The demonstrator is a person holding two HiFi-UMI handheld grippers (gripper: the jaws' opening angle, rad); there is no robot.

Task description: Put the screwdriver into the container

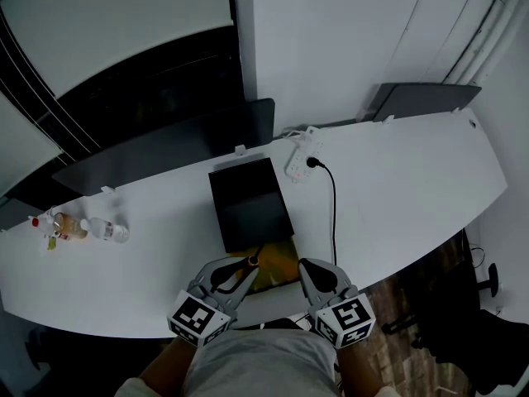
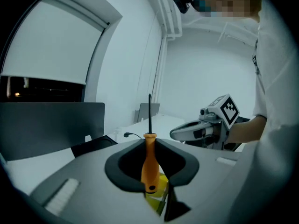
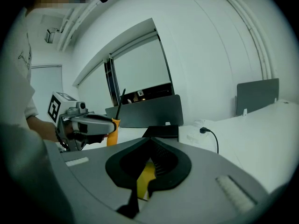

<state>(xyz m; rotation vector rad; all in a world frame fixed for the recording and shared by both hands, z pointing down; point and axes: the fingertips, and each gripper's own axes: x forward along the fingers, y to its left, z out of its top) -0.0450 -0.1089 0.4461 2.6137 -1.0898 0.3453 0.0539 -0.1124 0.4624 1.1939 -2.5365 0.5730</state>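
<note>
Between the left gripper's (image 2: 150, 143) jaws: screwdriver (image 2: 150, 164), pinched by its orange handle, shaft upright. Black container (image 1: 248, 201) lies just ahead. Right gripper (image 3: 150, 139) pressed together, empty. Risk: the round handle pivots or slips in the pinch when tipped, and the tip snags the container rim.

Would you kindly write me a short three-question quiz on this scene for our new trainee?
1. Which hand-held gripper grips the orange-handled screwdriver?
2. True or false: the screwdriver's thin dark shaft points downward.
3. Fill in: the black cable plugs into the white ____.
Key: 1. the left hand-held gripper; 2. false, it points upward; 3. power strip.
</note>
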